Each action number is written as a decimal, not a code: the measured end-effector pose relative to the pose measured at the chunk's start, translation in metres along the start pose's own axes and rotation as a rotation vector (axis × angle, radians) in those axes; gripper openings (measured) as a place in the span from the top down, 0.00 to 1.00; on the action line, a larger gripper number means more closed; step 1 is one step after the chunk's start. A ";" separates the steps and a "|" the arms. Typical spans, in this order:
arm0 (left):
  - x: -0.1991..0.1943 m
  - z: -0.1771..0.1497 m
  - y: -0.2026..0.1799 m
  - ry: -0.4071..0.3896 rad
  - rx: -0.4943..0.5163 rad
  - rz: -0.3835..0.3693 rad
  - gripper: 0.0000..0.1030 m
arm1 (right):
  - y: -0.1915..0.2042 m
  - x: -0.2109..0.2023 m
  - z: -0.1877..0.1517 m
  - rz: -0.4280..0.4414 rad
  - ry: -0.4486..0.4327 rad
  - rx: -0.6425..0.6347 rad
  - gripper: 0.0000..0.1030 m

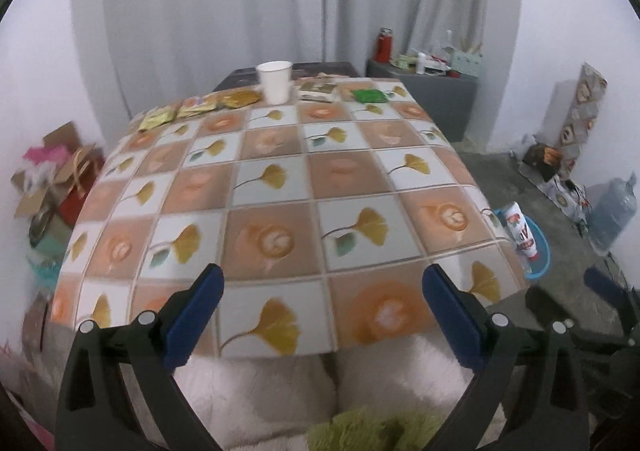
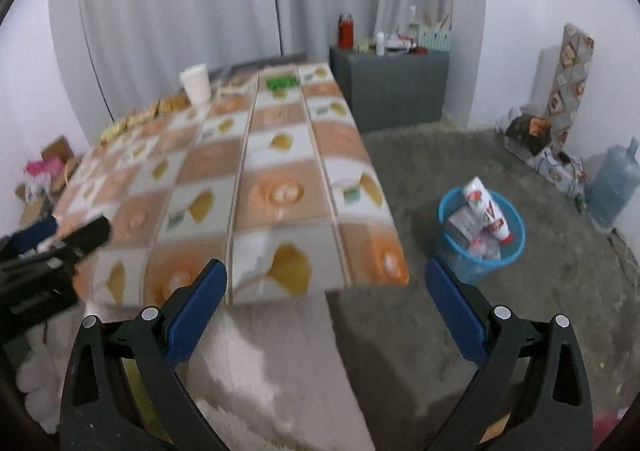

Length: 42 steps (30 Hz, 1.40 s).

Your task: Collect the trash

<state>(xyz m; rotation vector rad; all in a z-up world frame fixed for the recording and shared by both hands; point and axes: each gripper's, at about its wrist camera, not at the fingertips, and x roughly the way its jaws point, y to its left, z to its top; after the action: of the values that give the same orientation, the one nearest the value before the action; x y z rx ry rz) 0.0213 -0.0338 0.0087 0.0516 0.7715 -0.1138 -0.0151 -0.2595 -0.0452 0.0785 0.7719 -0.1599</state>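
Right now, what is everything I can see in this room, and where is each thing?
Table: one, checked cloth of orange and white squares with yellow leaves, centre.
Paper cup: one, white, upright at the table's far edge.
Snack wrappers: several, yellow-gold, in a row left of the cup.
Green wrapper: one, far edge, right of the cup.
Bin: one, blue, on the floor right of the table, already holding a white bottle and other trash.
Cabinet: one, grey, behind the table, with a red flask and clutter on top.
Water jug: one, blue, far right by the wall.
Left gripper: black with blue pads, open.
Right gripper: same, open.
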 end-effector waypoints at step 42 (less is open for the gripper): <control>0.005 0.002 -0.018 0.062 0.007 0.044 0.05 | -0.035 -0.005 -0.013 -0.211 -0.011 0.035 0.07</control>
<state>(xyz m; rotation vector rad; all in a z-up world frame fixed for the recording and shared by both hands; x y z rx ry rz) 0.0242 -0.0523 0.0071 0.0792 0.8309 -0.0730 -0.0339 -0.2913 -0.0513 0.0286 0.7655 -0.3743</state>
